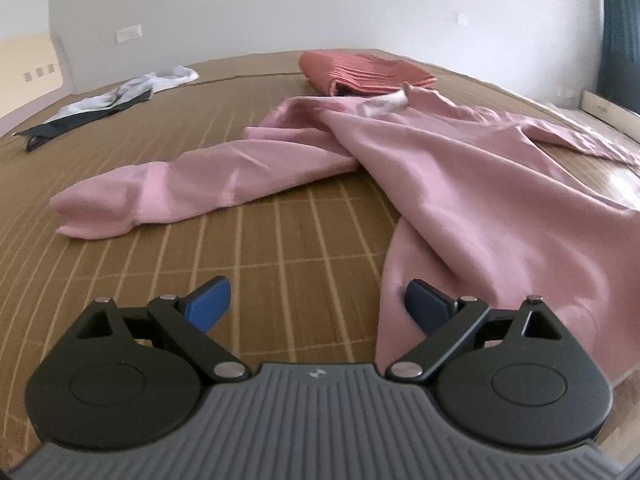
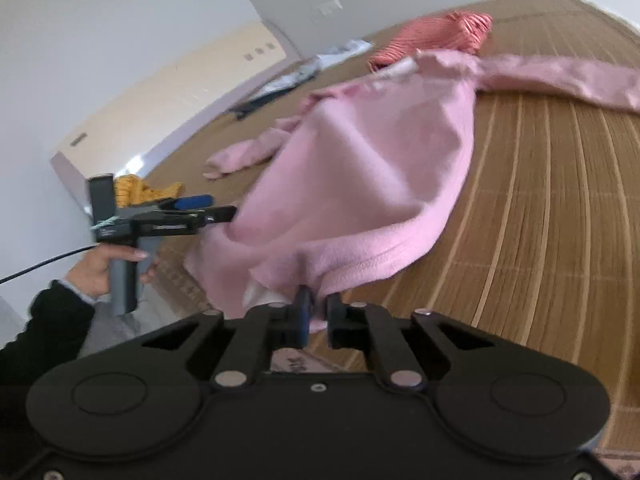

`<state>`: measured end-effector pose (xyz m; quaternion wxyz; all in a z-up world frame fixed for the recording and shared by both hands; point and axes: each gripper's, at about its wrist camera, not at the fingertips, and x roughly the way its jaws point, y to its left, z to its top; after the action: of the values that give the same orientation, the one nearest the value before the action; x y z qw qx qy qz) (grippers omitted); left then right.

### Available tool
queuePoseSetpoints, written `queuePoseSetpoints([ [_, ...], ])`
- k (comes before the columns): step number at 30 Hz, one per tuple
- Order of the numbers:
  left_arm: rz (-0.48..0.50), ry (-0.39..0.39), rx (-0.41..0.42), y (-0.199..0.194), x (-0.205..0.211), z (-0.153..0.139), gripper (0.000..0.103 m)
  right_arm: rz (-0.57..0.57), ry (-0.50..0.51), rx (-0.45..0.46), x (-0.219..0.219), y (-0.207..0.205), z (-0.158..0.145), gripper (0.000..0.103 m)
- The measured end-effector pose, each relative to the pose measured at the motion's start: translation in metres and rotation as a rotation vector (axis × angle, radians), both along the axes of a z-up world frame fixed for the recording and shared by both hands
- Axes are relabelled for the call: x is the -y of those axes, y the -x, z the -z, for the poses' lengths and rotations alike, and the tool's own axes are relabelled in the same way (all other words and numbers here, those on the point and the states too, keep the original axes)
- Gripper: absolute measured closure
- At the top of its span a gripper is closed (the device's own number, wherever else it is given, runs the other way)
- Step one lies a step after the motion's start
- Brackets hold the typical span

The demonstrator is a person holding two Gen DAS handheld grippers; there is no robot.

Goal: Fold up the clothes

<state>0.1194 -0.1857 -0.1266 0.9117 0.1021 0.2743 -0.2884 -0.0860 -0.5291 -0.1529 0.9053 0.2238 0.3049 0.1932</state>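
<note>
right gripper [image 2: 314, 312]: jaws clenched on the hem of the pink garment [image 2: 360, 168], lifting that edge off the bamboo mat [image 2: 540, 208].
left gripper [image 1: 316, 304]: jaws released, spread wide and holding nothing; one blue pad [image 1: 208, 306] over bare mat, the other touching or just beside the garment's near edge, hard to tell which.
person's hand [image 2: 100, 268]: wrapped round the left gripper's grey handle, dark sleeve behind.
pink garment: spread across the mat, one sleeve [image 1: 160, 192] stretched out to the left.
farther back: folded coral cloth [image 1: 368, 70] past the collar; black-and-white garment [image 1: 100, 108] well apart at far left.
</note>
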Motion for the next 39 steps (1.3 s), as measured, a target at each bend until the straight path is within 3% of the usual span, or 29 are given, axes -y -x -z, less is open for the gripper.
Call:
queuePoseSetpoints([
  [3,-0.015,0.024,0.002,-0.001,-0.004,-0.002,0.006,0.009,-0.034,0.012,0.014,0.013,-0.01,0.097],
  [9,-0.025,0.145,-0.006,-0.002,-0.016,-0.01,0.006,0.016,0.132,-0.106,0.014,0.036,-0.012,0.095],
  [11,-0.022,0.176,-0.006,0.0,-0.019,-0.012,0.006,0.043,0.184,-0.145,0.014,0.042,-0.01,0.091],
  [13,-0.01,0.186,0.002,0.001,-0.018,-0.014,0.006,0.065,0.248,-0.158,0.014,0.048,-0.013,0.078],
  [14,0.001,0.187,0.007,0.003,-0.017,-0.014,0.006,0.073,0.272,-0.148,0.015,0.051,-0.017,0.071],
  [19,0.087,0.14,0.03,0.01,-0.003,-0.014,0.006,0.156,0.265,0.051,0.017,0.045,-0.047,0.063],
  [22,0.135,0.069,0.043,0.016,0.008,-0.009,0.006,0.196,0.339,0.094,0.002,0.004,-0.053,0.063],
  [25,0.163,0.004,0.044,0.02,0.015,-0.003,0.006,0.229,0.467,0.065,-0.01,-0.058,-0.057,0.065],
  [27,0.17,-0.014,0.037,0.02,0.016,0.0,0.006,0.24,0.514,0.039,-0.003,-0.108,-0.057,0.071],
  [32,0.174,-0.019,0.026,0.019,0.015,0.002,0.006,0.28,0.489,-0.051,0.033,-0.229,-0.058,0.083],
  [34,0.175,-0.021,0.025,0.019,0.015,0.003,0.006,0.292,0.47,-0.076,0.045,-0.271,-0.052,0.083],
  [39,0.176,-0.024,0.006,0.015,0.015,0.004,0.006,0.264,0.577,-0.21,0.046,-0.347,-0.02,0.086],
])
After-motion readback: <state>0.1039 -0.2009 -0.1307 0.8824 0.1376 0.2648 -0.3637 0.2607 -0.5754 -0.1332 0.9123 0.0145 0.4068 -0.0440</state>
